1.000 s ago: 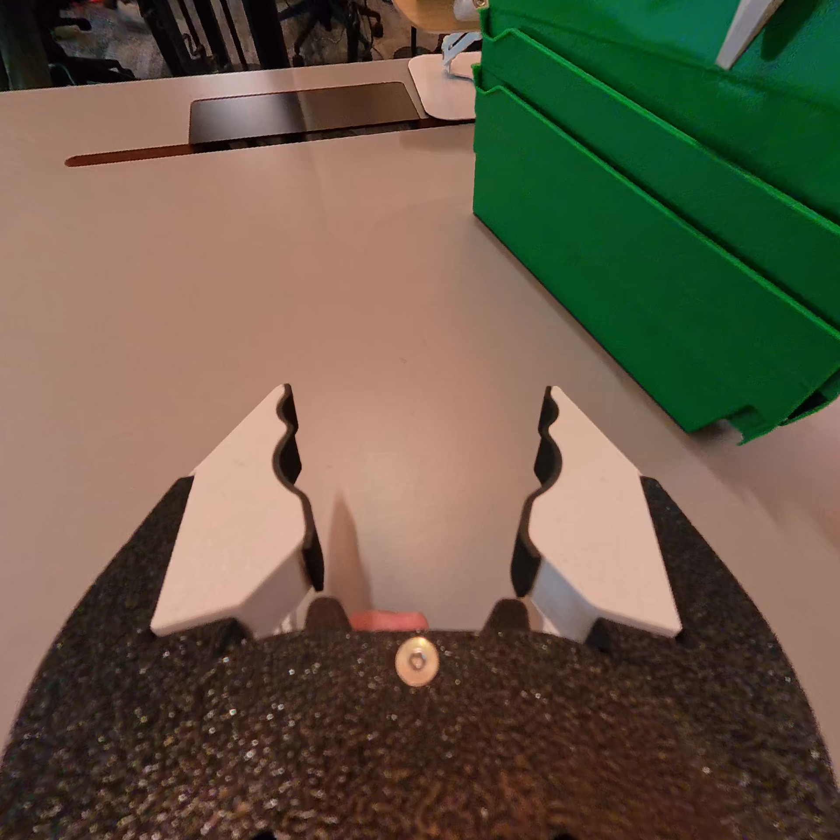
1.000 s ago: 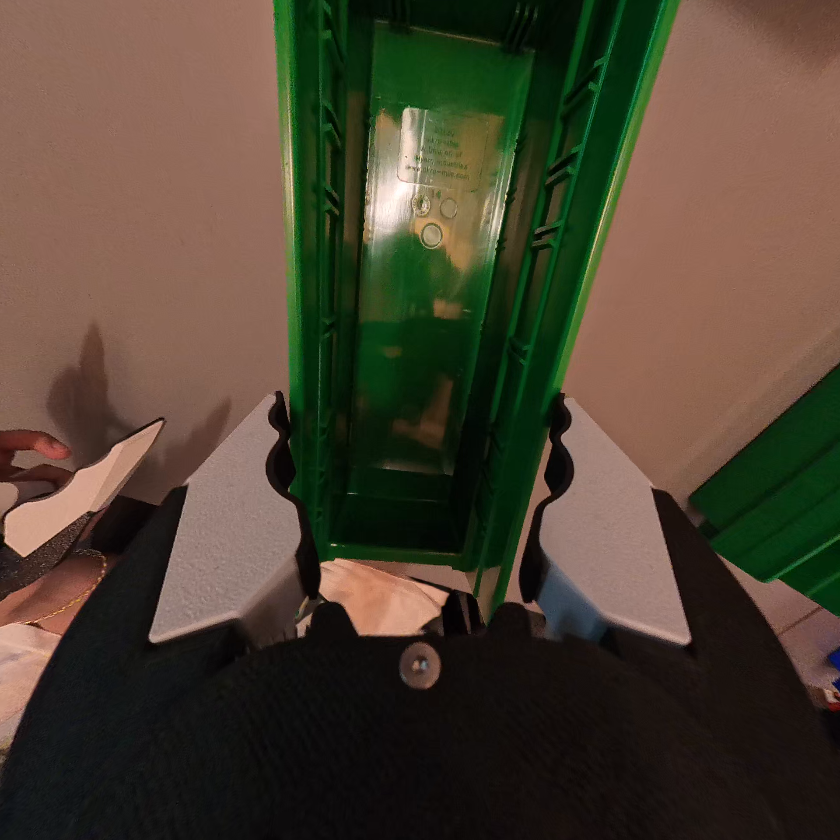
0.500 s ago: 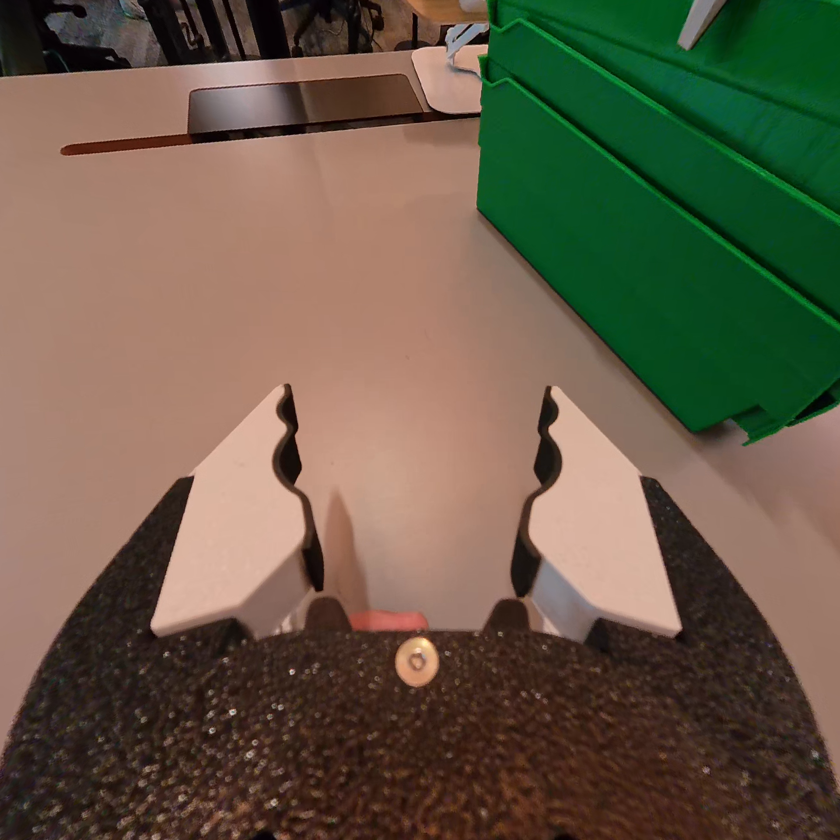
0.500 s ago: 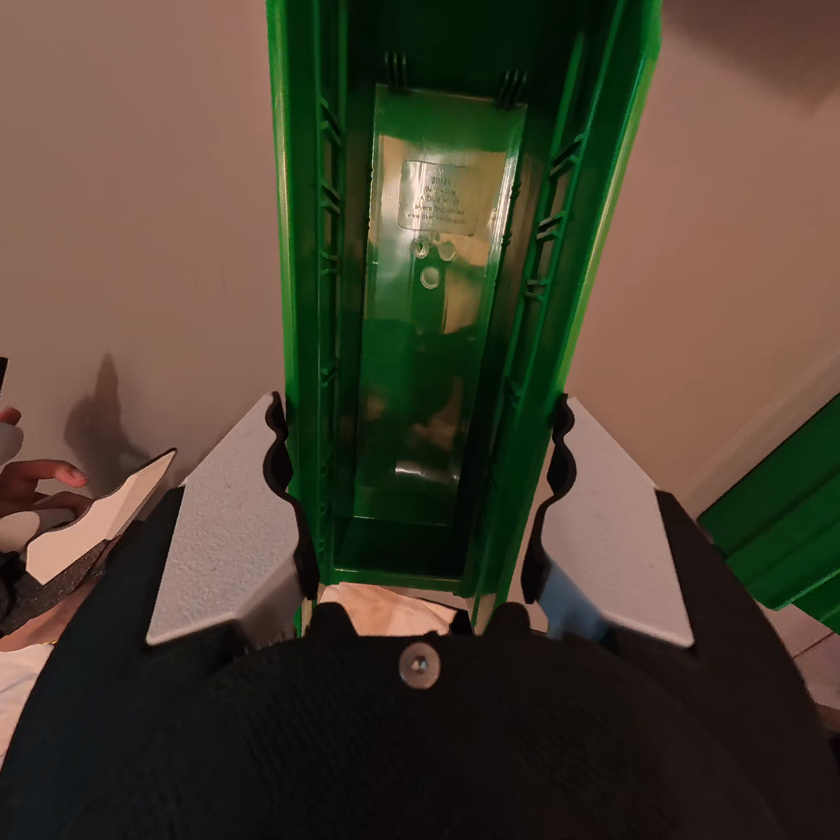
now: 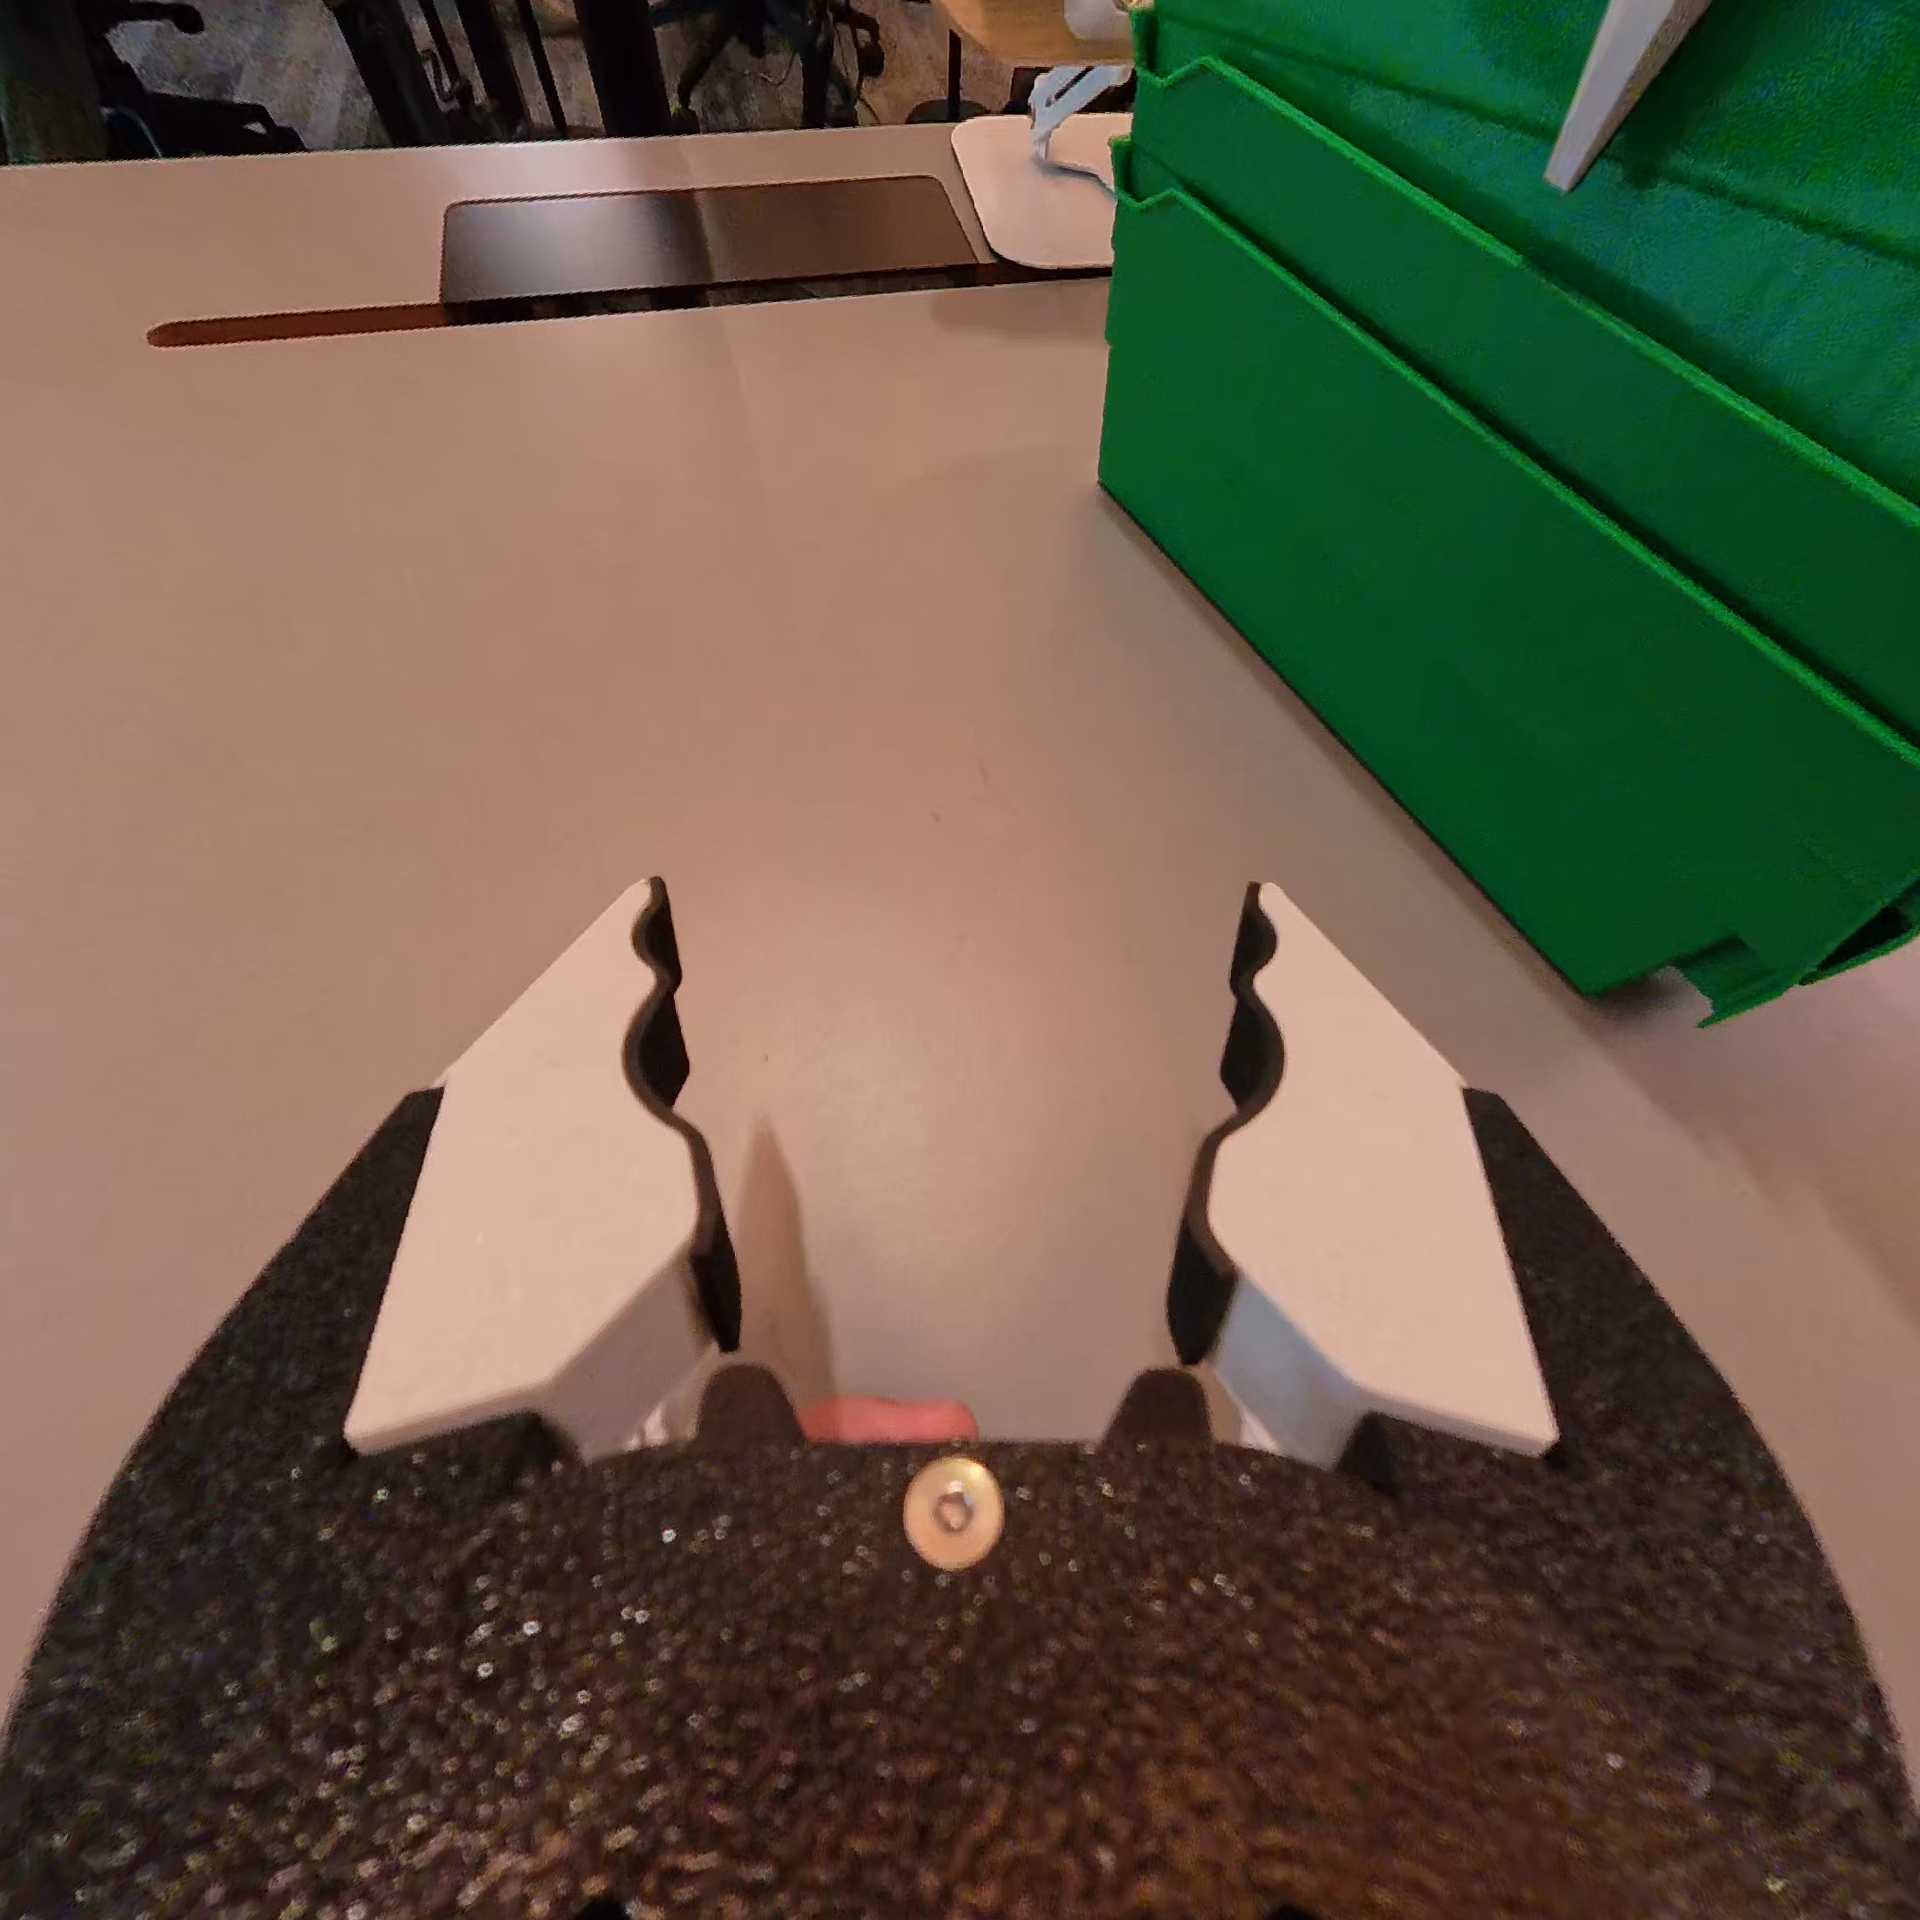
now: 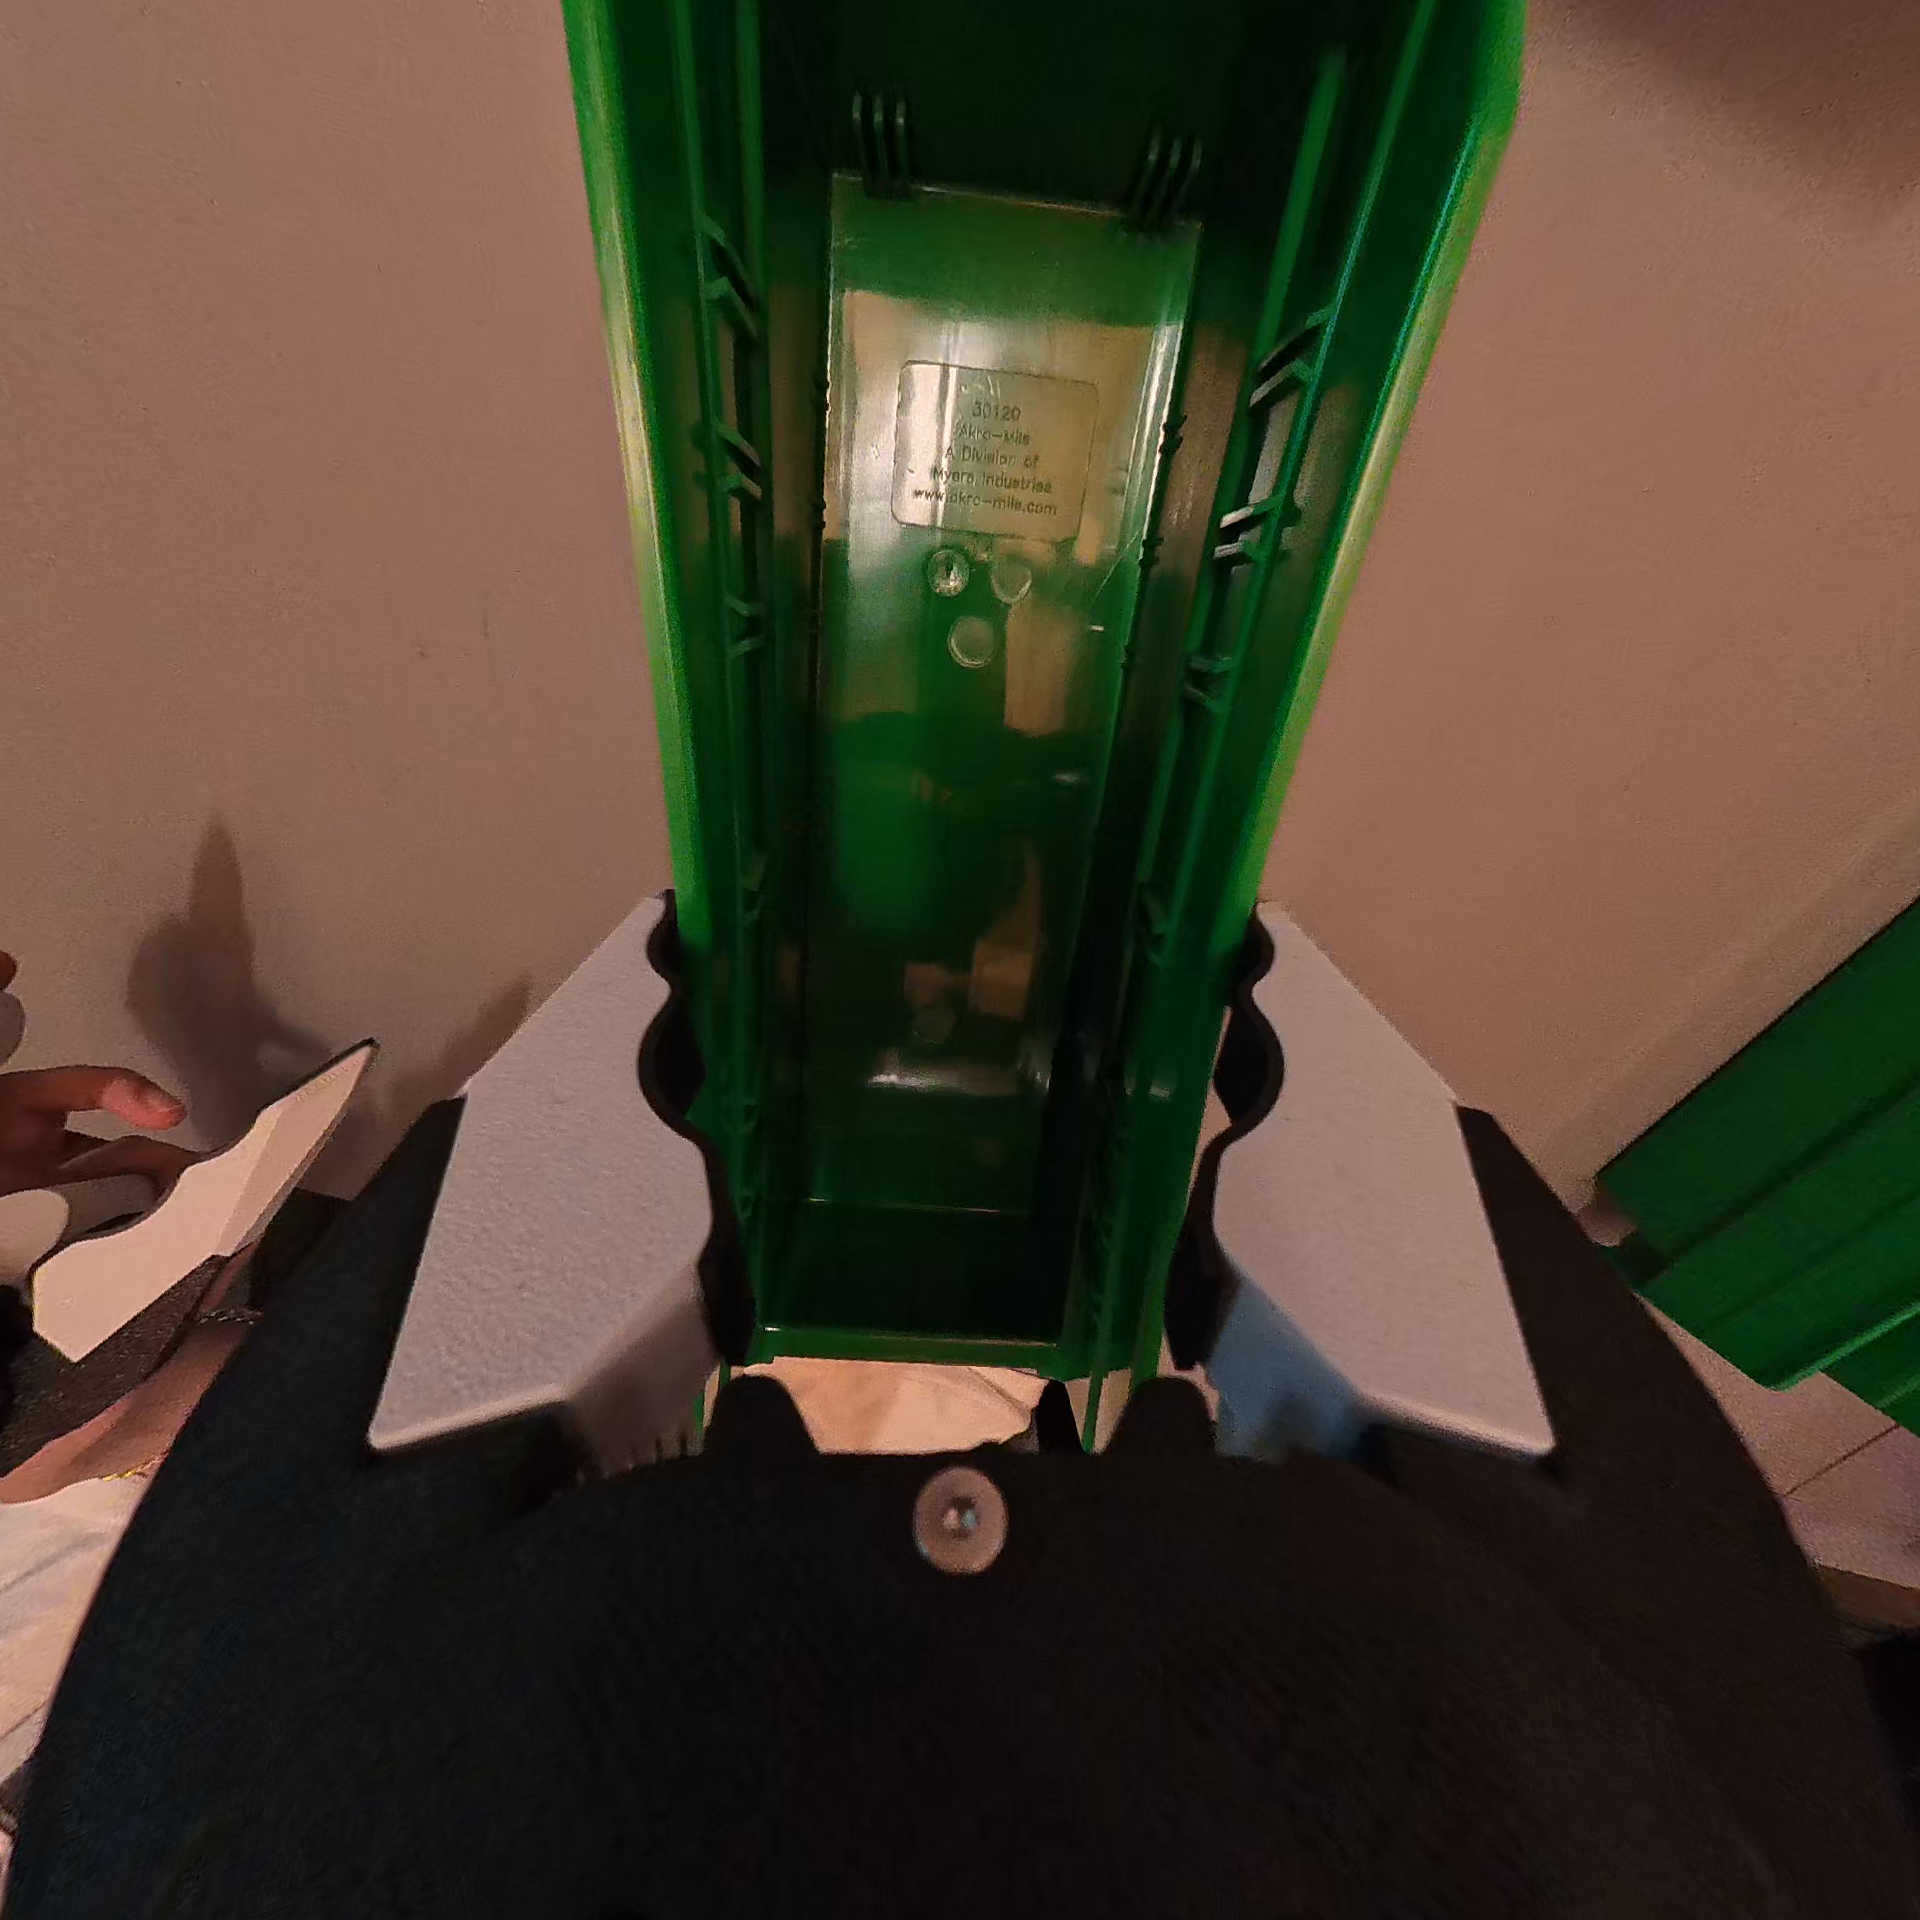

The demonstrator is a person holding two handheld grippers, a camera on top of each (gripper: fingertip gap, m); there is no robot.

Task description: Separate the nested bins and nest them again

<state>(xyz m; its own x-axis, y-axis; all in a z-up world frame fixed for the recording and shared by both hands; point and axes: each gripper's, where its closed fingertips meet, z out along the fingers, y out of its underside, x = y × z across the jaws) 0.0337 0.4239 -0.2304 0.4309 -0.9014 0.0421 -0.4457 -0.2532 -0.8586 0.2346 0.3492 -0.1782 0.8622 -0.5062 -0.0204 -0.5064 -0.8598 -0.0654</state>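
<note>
My right gripper [image 6: 956, 935] is shut on a green bin [image 6: 997, 727], one finger outside each long wall, and I look down into its glossy inside. A stack of nested green bins [image 5: 1507, 623] stands on the beige table [image 5: 520, 623] to the right of my left gripper [image 5: 956, 904], which is open, empty and low over the table. The stack also shows at the right edge of the right wrist view [image 6: 1787, 1195]. One white fingertip [image 5: 1605, 94] of the right gripper shows above the stack. The left gripper's finger [image 6: 208, 1195] shows at lower left.
A dark cutout with a long slot [image 5: 707, 239] crosses the table's far side, with a white pad [image 5: 1039, 197] beside it. Chair and table legs stand beyond the far edge. A person's hand [image 6: 94, 1112] is by the left gripper.
The held bin sits deeper and squarer between my right fingers and looks closer. The left view has shifted slightly, so the stack sits a little farther right and more of the far room shows.
</note>
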